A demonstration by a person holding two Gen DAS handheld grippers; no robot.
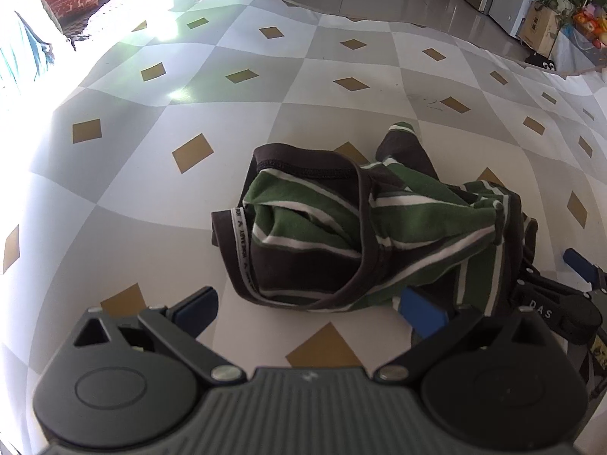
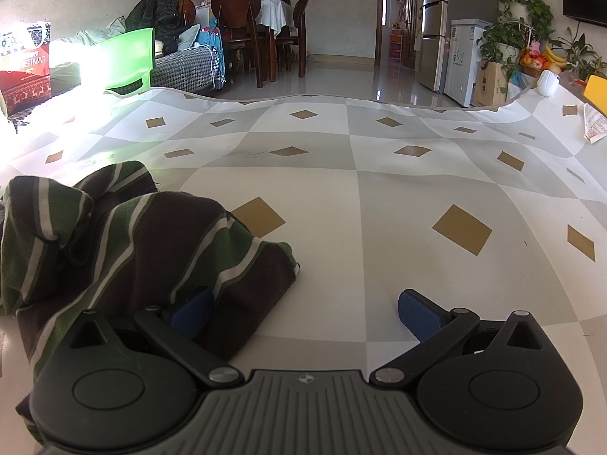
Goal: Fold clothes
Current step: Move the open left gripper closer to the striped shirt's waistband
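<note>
A crumpled striped shirt (image 1: 364, 223), green, dark brown and white, lies in a heap on the checkered tablecloth (image 1: 265, 87). My left gripper (image 1: 309, 313) is open just in front of the heap, its right blue pad (image 1: 421, 311) touching the shirt's near hem. The other gripper (image 1: 561, 303) shows at the right edge of the left wrist view, beside the heap. In the right wrist view the same shirt (image 2: 125, 239) fills the lower left. My right gripper (image 2: 303, 313) is open, its left pad (image 2: 191, 313) partly under a fold of cloth and its right pad (image 2: 419, 313) over bare tablecloth (image 2: 379, 197).
A red Christmas bag (image 2: 26, 64) and a green plastic chair (image 2: 129, 57) stand beyond the table's far left edge. A paper slip (image 2: 593, 121) and a yellow item (image 2: 595, 89) lie at the far right. Dining chairs, a fridge and plants stand further back.
</note>
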